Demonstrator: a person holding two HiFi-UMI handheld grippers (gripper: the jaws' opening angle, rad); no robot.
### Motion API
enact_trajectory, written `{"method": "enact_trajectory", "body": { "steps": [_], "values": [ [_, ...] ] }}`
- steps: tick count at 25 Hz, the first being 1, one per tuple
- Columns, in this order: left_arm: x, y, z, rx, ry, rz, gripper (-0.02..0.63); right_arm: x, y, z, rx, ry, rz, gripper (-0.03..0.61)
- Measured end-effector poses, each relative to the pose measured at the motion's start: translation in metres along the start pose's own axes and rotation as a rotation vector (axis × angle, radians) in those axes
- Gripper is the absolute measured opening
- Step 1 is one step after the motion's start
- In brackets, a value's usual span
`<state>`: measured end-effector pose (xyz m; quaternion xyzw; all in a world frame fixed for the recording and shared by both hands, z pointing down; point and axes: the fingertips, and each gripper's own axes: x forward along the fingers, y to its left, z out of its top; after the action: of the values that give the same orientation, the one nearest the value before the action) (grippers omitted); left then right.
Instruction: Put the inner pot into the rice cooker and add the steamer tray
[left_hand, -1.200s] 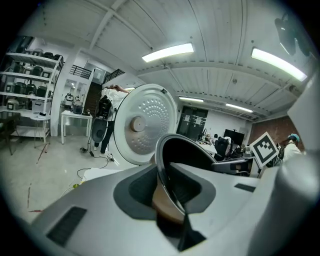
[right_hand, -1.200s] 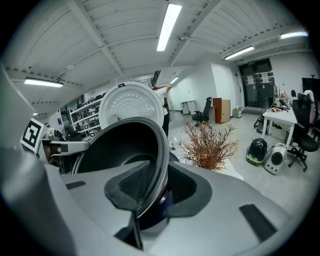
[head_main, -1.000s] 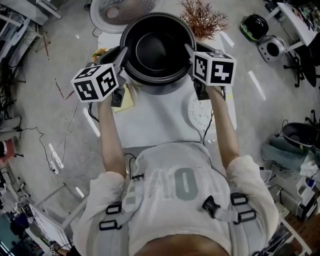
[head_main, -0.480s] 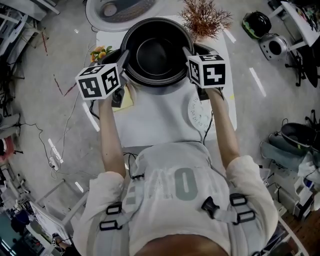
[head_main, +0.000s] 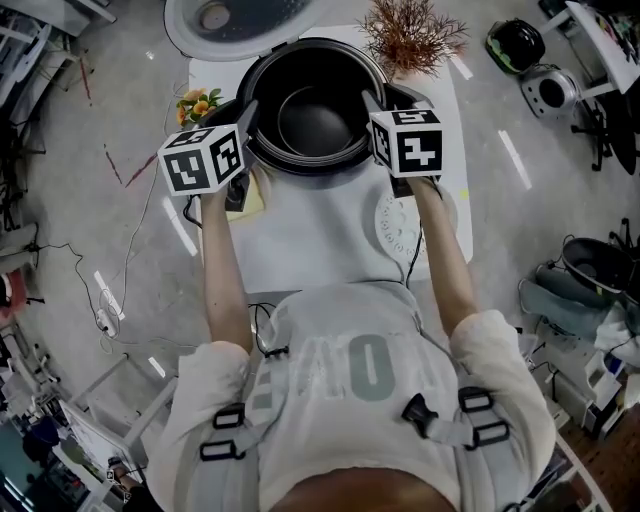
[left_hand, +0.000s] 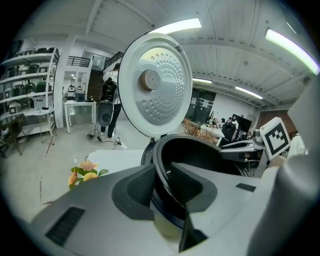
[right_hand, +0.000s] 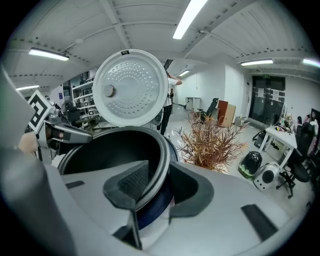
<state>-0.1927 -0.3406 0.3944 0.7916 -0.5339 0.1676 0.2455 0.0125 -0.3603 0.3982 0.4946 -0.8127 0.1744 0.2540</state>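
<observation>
The black inner pot (head_main: 312, 115) sits low inside the open rice cooker (head_main: 262, 150) at the table's far end. My left gripper (head_main: 248, 115) has the pot's left rim (left_hand: 161, 165) between its pads, which still touch it while the jaws are opening. My right gripper (head_main: 368, 100) is shut on the right rim (right_hand: 161, 165). The cooker's white lid (head_main: 225, 18) stands up behind the pot. The white perforated steamer tray (head_main: 398, 225) lies flat on the table, under my right forearm.
The white table (head_main: 310, 240) also holds a dried reddish plant (head_main: 410, 35) at the far right, small flowers (head_main: 195, 103) at the far left and a yellow pad (head_main: 255, 197). Cables, appliances and shelving lie on the floor around it.
Both grippers and the pot have sunk, and the pot now sits deeper in the cooker body. The marker cubes have come slightly lower and closer to the cooker.
</observation>
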Motion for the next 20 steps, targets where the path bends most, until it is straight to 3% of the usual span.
{"method": "enact_trajectory", "body": {
  "steps": [5, 16, 20],
  "values": [
    [0.0043, -0.0007, 0.0033, 0.011, -0.009, 0.000, 0.101, 0.0040, -0.0038, 0.0016, -0.042, -0.013, -0.031, 0.141],
    [0.0007, -0.0025, 0.0029, 0.025, -0.024, 0.011, 0.101, -0.0011, -0.0022, 0.0009, -0.009, -0.039, -0.013, 0.141],
    [-0.0001, 0.0001, 0.0068, 0.030, -0.035, 0.030, 0.100, -0.0033, -0.0041, 0.0058, -0.040, -0.047, -0.033, 0.135]
  ]
}}
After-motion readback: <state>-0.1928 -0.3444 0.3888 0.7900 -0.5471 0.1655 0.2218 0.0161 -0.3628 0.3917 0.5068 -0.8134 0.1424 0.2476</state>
